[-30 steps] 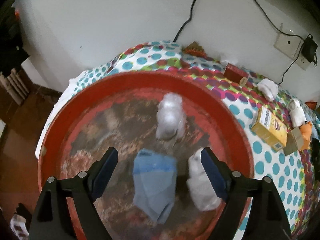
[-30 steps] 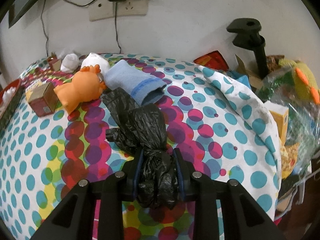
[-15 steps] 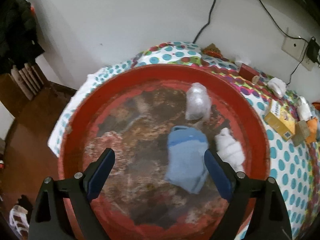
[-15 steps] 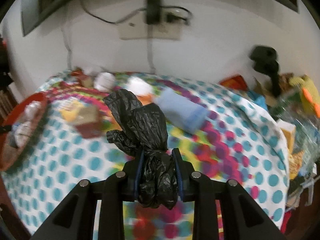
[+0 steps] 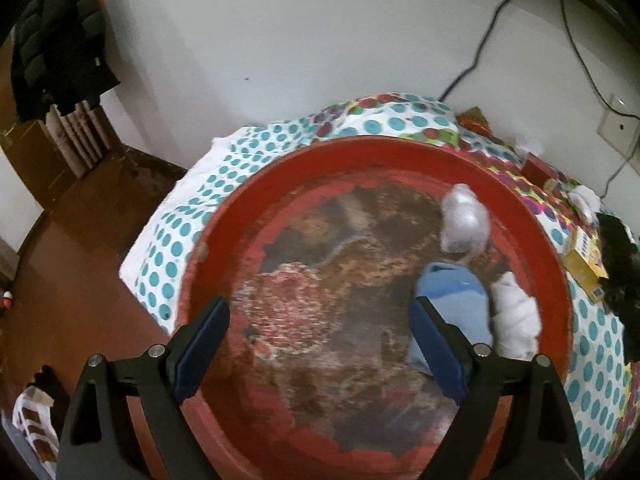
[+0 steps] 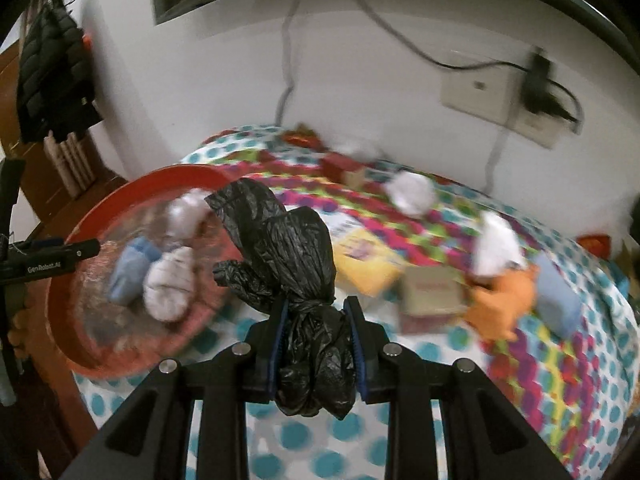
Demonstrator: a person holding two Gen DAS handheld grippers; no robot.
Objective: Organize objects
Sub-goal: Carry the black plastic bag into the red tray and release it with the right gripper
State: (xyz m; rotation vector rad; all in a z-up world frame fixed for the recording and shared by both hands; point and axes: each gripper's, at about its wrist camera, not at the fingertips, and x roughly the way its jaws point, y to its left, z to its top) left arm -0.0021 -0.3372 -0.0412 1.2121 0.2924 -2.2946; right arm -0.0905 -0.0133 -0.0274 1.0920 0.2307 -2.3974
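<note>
- The right gripper (image 6: pixel 316 344) has its fingers (image 6: pixel 357 350) closed hard on a knotted black plastic bag (image 6: pixel 292 252), pinching it just below the knot — the loose upper part of the bag stands up ahead of the fingertips, and the bunched lower part hangs between and below them.
- The bag is held in the air above the polka-dot cloth (image 6: pixel 552 364) that covers the bench; nothing shows it touching the cloth.
- Ahead and to the left of the right fingers sits a round red tray (image 6: pixel 84 240) holding a light-blue sock (image 6: pixel 130 266), a white rolled sock (image 6: pixel 170 284) touching it, and a pale wrapped bundle (image 6: pixel 186 210) farther back.
- Ahead and to the right of those fingers, blurred: a yellow box (image 6: pixel 366 264), a small brown carton (image 6: pixel 430 294), an orange plush toy (image 6: pixel 500 304), another light-blue sock (image 6: pixel 558 296) and a white wad (image 6: pixel 412 192).
- The left gripper (image 5: pixel 320 344) is spread wide and holds nothing — its fingers (image 5: pixel 202 338) hover over the near half of the red tray (image 5: pixel 400 148).
- In the left wrist view the light-blue sock (image 5: pixel 456 304) lies just past the right-hand fingertip, partly hidden by it, with the white rolled sock (image 5: pixel 516 320) beside it on the outer side and the wrapped bundle (image 5: pixel 464 220) farther ahead.
- The black bag (image 5: pixel 620 260) shows at the far right edge of that view, over the yellow box (image 5: pixel 586 252).
</note>
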